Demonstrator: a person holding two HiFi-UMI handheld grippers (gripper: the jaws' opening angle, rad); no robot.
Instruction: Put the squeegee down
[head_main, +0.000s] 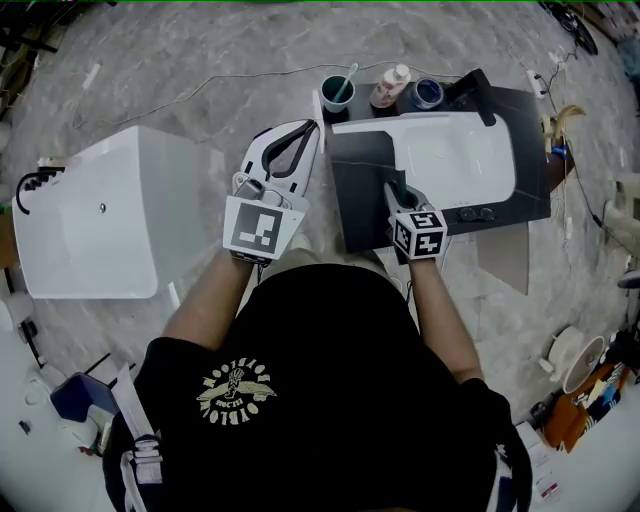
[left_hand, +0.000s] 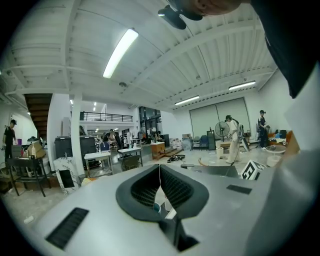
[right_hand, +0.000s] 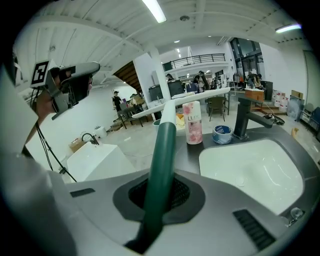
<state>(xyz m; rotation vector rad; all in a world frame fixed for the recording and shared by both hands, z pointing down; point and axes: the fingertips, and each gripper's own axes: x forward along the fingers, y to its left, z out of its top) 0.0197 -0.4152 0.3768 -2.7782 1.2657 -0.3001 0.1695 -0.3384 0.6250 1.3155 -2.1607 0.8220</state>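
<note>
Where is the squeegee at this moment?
In the right gripper view, the squeegee is held in the right gripper, over the counter left of the sink, its blade end towards the pink bottle.

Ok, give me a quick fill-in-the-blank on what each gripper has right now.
1. The right gripper is shut on the squeegee by its ____ handle.
2. The left gripper is shut and holds ____.
3. The pink bottle behind the sink is labelled ____.
Missing words: green; nothing; LUX.
</note>
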